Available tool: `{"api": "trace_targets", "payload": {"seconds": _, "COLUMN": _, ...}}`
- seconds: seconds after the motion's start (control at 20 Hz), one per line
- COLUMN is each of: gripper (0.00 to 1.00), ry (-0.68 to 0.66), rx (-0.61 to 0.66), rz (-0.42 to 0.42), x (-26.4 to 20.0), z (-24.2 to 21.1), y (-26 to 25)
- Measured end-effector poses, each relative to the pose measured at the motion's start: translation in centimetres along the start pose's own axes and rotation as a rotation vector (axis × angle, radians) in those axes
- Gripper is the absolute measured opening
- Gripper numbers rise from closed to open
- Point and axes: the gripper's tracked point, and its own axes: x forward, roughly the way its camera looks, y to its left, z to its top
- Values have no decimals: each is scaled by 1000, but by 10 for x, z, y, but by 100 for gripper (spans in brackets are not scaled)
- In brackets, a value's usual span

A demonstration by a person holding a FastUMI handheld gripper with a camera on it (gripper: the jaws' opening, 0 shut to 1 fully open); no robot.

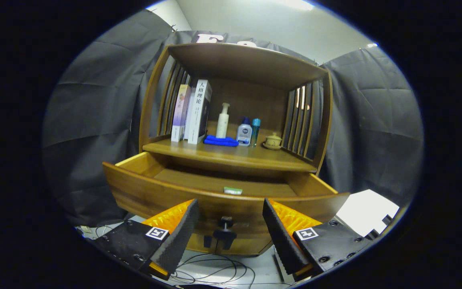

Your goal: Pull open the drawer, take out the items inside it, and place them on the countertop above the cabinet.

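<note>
Dark ridged pads face each other across a wide gap: the gripper [230,224] stands fully apart, holding nothing and touching nothing. Between the fingers, just ahead, sits the small dark knob [225,221] of the curved brown wooden drawer [167,192], already pulled out. Beyond the drawer front, on the drawer floor, lies a small flat green-and-white packet [233,190]. Judged light, thin and possibly slippery; best pinched across its short edges from above. Further beyond is the wooden countertop [231,155], its destination.
</note>
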Motion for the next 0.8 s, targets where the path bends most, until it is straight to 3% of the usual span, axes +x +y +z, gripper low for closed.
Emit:
{"api": "trace_targets", "payload": {"seconds": 0.3, "gripper": 97, "ry": 76, "rx": 14, "rz": -65, "x": 43, "z": 39, "y": -11}}
{"api": "trace_targets", "payload": {"seconds": 0.5, "gripper": 98, "ry": 211, "rx": 16, "rz": -98, "x": 75, "z": 36, "y": -18}}
{"api": "trace_targets", "payload": {"seconds": 0.8, "gripper": 98, "ry": 380, "rx": 71, "rz": -81, "x": 121, "z": 13, "y": -13}}
